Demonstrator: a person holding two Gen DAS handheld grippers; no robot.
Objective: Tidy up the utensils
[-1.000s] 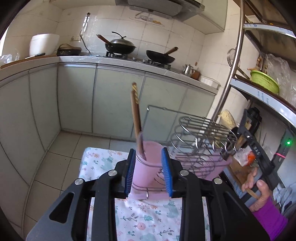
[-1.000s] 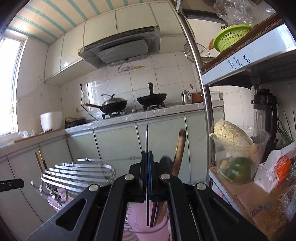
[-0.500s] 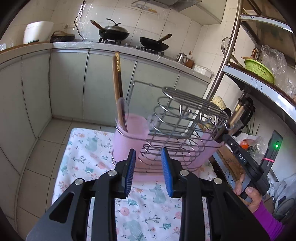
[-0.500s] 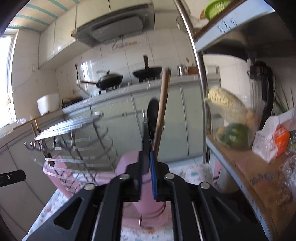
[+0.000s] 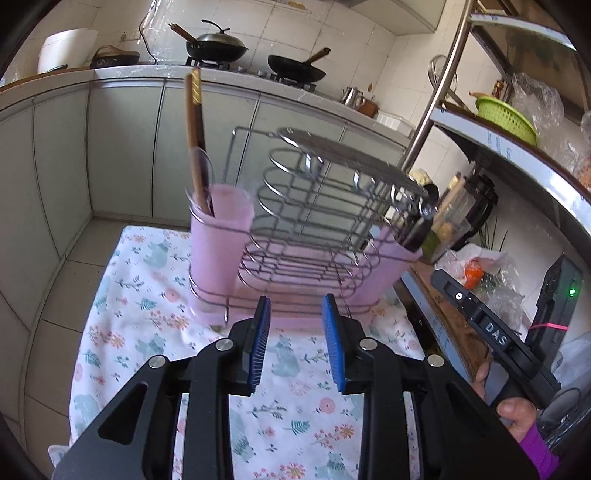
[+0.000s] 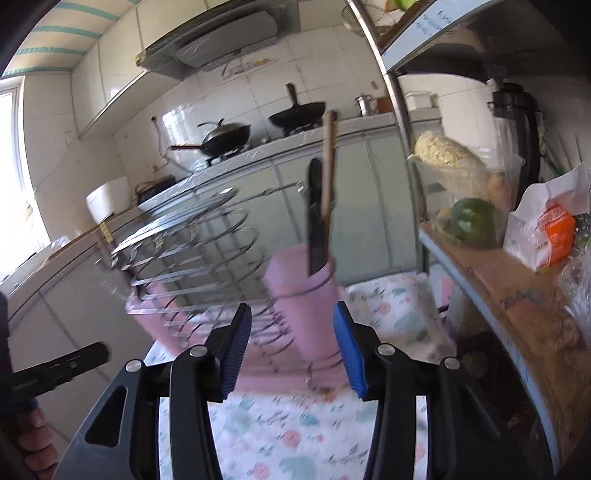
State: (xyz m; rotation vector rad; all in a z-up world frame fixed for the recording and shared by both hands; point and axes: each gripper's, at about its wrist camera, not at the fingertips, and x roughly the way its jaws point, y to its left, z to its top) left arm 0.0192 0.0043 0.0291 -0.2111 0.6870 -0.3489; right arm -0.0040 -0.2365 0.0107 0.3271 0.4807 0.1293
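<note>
Utensils [image 6: 318, 218], stiff, light and best gripped mid-handle, are seen upright in a pink holder [image 6: 306, 295] on the surface; right hand-held gripper [image 6: 291, 347] is opening empty, left hand-held gripper [image 5: 295, 343] part-open, empty.

You're in a small white-tiled kitchen [image 5: 303, 33] with pale green cabinets [image 5: 122, 147] under a grey counter [image 5: 155, 72]. Floor's light tile [image 5: 55, 295]. Daylight pours in from a window [image 6: 11, 155] on one side, range hood [image 6: 225, 40] overhead, metal shelving [image 5: 517, 147] along the other wall.
</note>
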